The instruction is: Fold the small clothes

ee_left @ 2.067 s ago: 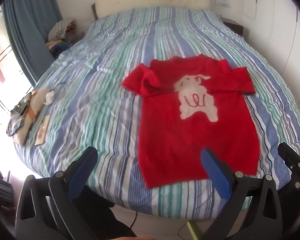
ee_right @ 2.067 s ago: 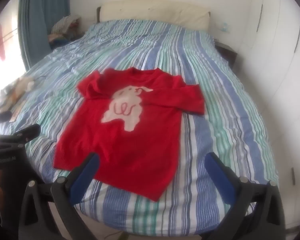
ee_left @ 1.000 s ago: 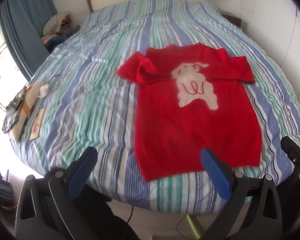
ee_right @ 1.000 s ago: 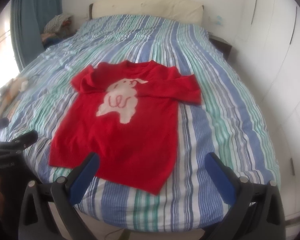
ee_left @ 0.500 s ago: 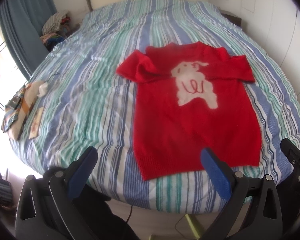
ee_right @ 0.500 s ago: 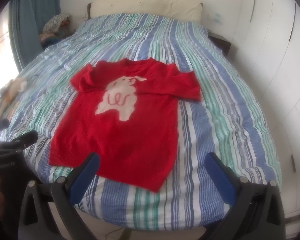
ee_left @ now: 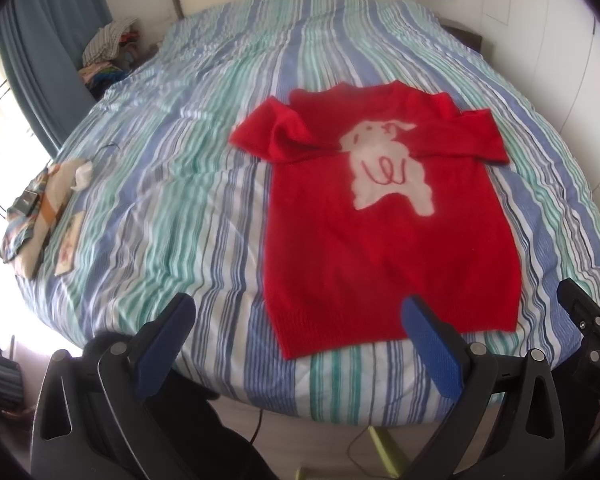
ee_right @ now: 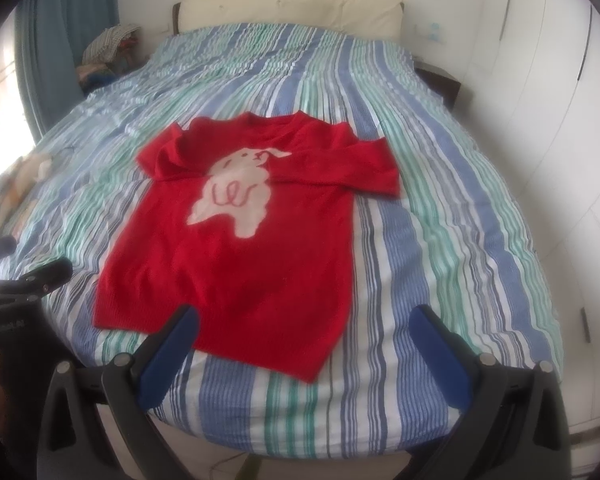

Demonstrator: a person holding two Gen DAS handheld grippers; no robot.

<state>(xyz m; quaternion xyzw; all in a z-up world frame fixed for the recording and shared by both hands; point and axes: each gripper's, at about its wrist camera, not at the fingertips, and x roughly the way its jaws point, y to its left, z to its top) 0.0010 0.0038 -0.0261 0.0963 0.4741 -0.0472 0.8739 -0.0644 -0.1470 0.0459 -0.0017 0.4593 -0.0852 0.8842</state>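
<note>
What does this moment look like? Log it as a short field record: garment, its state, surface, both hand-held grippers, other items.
garment: red sweater with a white animal motif
state: lying front-up, both sleeves folded inward across the chest, body not yet folded
surface: striped bedspread, sweater near the foot end
left hand-held gripper: open, empty, short of the hem
right hand-held gripper: open, empty, short of the hem
other items: folded clothes at the bed's left edge

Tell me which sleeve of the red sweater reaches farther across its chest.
The sleeve nearer the wardrobe; it crosses to the white animal, while the other sleeve lies bunched at the shoulder.
</note>
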